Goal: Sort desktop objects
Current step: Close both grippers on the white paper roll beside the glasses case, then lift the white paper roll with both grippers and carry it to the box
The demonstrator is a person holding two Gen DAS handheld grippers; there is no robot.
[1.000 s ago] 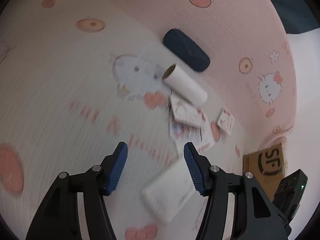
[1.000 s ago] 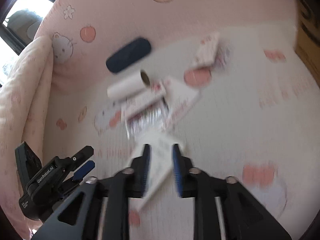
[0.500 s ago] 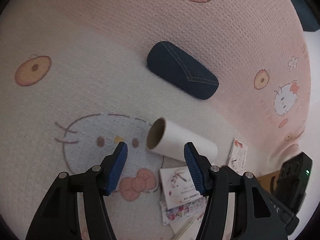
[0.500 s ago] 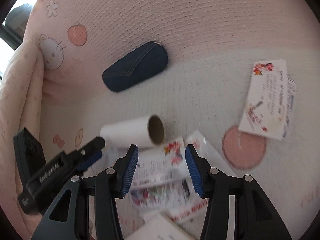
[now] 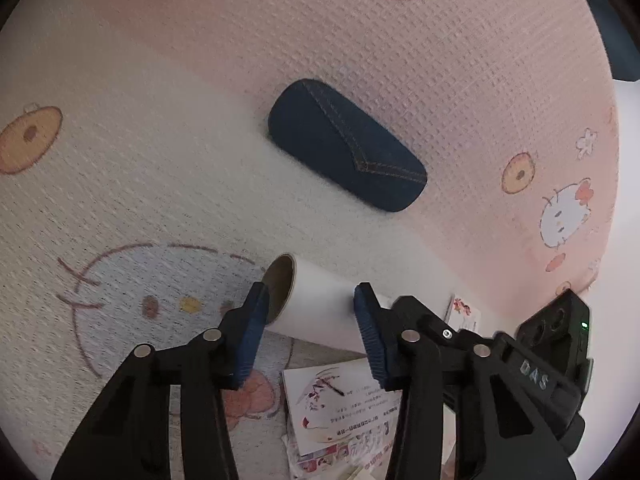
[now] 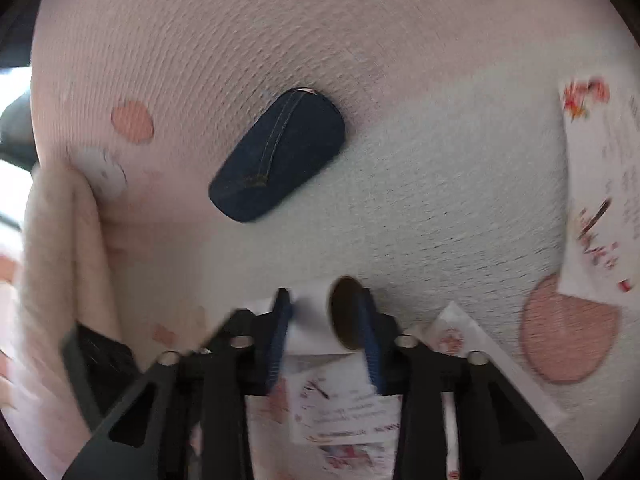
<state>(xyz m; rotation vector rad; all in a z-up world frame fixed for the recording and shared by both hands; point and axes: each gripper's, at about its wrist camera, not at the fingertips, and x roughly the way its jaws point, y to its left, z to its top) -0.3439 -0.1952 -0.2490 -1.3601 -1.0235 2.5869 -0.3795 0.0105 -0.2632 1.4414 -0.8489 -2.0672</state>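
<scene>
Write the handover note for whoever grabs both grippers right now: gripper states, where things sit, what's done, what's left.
Left gripper: open, jaws either side of the white paper roll with a brown cardboard core, near its open end; grip not confirmed.
Right gripper: open, jaws straddling the same roll's open end; view blurred, contact unclear.
Dark blue denim glasses case: lying on the pink cartoon-print cloth beyond the roll, apart from it.
Printed paper cards: loose pile just below the roll; one more card off to the right.
Done: nothing visibly sorted.
Left: secure the roll, then place the case and cards.
</scene>
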